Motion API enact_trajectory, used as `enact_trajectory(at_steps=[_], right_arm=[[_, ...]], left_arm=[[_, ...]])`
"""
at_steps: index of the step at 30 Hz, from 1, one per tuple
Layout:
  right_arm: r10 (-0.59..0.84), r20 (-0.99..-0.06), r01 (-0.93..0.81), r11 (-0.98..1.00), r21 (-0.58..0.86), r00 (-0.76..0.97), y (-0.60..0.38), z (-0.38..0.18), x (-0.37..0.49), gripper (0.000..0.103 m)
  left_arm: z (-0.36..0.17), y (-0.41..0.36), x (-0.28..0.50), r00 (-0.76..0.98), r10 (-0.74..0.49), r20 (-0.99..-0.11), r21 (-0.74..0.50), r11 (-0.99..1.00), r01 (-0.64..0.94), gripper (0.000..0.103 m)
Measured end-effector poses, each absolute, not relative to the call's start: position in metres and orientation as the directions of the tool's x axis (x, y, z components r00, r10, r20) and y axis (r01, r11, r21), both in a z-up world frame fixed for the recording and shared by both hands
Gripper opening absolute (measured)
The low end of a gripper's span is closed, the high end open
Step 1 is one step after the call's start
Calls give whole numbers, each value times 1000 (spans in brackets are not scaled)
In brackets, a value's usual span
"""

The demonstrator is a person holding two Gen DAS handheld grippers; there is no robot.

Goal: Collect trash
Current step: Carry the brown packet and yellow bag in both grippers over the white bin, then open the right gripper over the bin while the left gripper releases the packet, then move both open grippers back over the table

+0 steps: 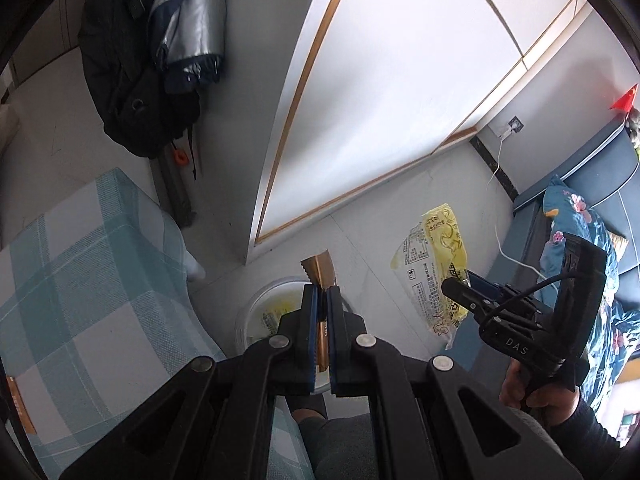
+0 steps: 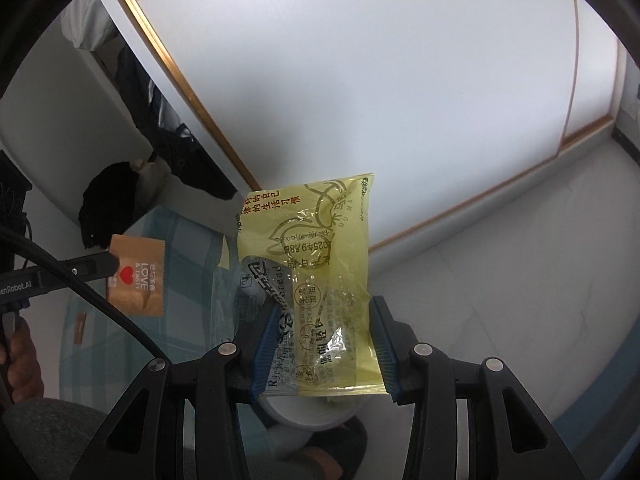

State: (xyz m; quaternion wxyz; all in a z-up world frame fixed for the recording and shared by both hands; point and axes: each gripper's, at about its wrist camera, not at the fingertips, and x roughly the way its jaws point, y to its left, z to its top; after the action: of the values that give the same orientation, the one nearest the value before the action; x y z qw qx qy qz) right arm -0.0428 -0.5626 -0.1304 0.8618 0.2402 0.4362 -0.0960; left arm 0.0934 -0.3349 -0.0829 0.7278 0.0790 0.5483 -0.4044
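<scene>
My left gripper (image 1: 322,294) is shut on a small orange-brown snack wrapper (image 1: 319,270), held above a white round bin (image 1: 256,312). The same wrapper (image 2: 138,276), printed "LOVE & TASTY", shows in the right wrist view, pinched by the left gripper (image 2: 114,260). My right gripper (image 2: 326,320) holds a yellow and clear bread bag (image 2: 316,260) between its blue pads, with the white bin (image 2: 312,416) just below it. In the left wrist view the right gripper (image 1: 454,286) holds the yellow bag (image 1: 436,268) upright to the right of the bin.
A teal checked cloth (image 1: 92,280) covers a surface at the left. A black backpack and a grey jacket (image 1: 152,60) hang by the wall. A white wardrobe door with a gold trim (image 1: 380,100) stands behind. A blue bed with a floral pillow (image 1: 580,232) is at the right.
</scene>
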Motion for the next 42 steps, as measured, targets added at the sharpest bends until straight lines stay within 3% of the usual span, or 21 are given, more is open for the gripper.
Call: enact_trajectory(at_steps=[9, 22, 29, 38, 42], right_arm=[[177, -856, 397, 827, 397, 486, -558, -213, -32, 43], [323, -877, 442, 768, 463, 356, -550, -288, -13, 45], [366, -875, 455, 751, 479, 317, -542, -308, 1, 55], [395, -865, 449, 742, 498, 309, -530, -317, 1, 69], [403, -865, 439, 747, 500, 299, -531, -317, -1, 70]], left_arm=[[-134, -357, 90, -37, -396, -918, -313, 662, 681, 0], [-171, -389, 104, -167, -253, -953, -296, 657, 693, 1], [-192, -399, 103, -233, -135, -963, -261, 682, 683, 3], [-199, -395, 113, -258, -100, -961, -247, 733, 634, 10], [-199, -391, 115, -246, -86, -966, -227, 739, 634, 13]])
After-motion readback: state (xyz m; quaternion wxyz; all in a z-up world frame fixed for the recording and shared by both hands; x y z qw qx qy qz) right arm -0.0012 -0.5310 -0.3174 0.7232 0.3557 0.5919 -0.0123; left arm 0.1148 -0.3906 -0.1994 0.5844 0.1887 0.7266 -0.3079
